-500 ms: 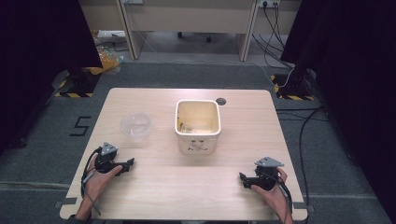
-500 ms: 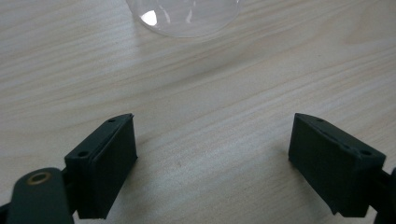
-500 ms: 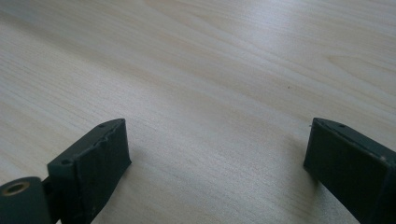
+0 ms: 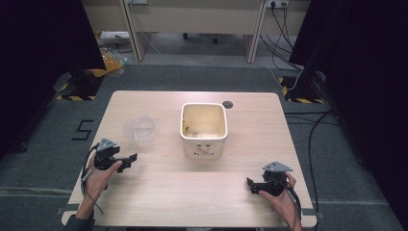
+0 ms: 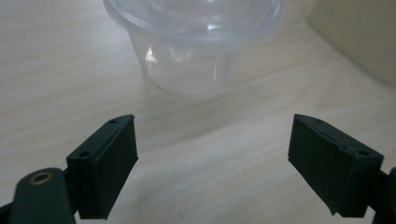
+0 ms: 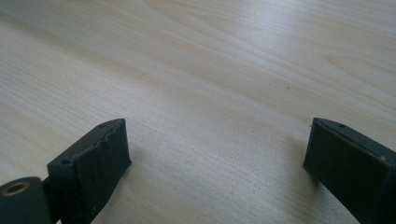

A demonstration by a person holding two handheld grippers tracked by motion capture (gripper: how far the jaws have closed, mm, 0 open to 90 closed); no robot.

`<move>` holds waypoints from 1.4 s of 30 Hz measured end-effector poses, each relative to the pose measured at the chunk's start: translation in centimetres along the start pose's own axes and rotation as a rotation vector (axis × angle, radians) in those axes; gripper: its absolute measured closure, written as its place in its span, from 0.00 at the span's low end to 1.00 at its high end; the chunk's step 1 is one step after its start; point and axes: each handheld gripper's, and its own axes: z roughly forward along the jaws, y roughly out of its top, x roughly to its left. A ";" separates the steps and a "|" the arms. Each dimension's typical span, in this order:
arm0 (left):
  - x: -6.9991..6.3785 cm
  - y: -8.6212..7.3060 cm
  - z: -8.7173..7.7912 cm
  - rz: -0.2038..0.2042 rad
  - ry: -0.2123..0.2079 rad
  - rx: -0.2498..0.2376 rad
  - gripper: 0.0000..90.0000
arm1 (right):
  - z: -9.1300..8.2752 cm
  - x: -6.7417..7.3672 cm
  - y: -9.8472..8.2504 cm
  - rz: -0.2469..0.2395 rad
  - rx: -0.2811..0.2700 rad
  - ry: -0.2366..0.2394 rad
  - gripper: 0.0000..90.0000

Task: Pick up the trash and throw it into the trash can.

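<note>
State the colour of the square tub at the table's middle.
Cream-white tub, with a small printed face on its front; the high view shows it best.

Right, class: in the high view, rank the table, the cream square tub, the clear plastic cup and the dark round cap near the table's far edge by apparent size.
1. table
2. cream square tub
3. clear plastic cup
4. dark round cap

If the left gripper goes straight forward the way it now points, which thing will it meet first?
Most likely the clear plastic cup, which stands on the table straight ahead of the open left gripper. The cream bin lies off to the side. How far off the cup is stays unclear.
</note>
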 end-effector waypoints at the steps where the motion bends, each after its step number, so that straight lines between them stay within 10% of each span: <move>1: 0.5 1.3 -0.1 0.003 0.011 -0.009 0.17 | 0.0 0.0 0.0 0.000 -0.001 0.000 0.07; 21: 2.7 8.3 5.0 -0.042 0.088 0.011 0.17 | 0.0 -0.1 0.0 -0.006 -0.001 0.001 0.07; 42: 3.1 7.4 6.2 -0.065 0.074 0.065 0.30 | 0.1 -0.1 0.0 -0.008 0.001 0.000 0.07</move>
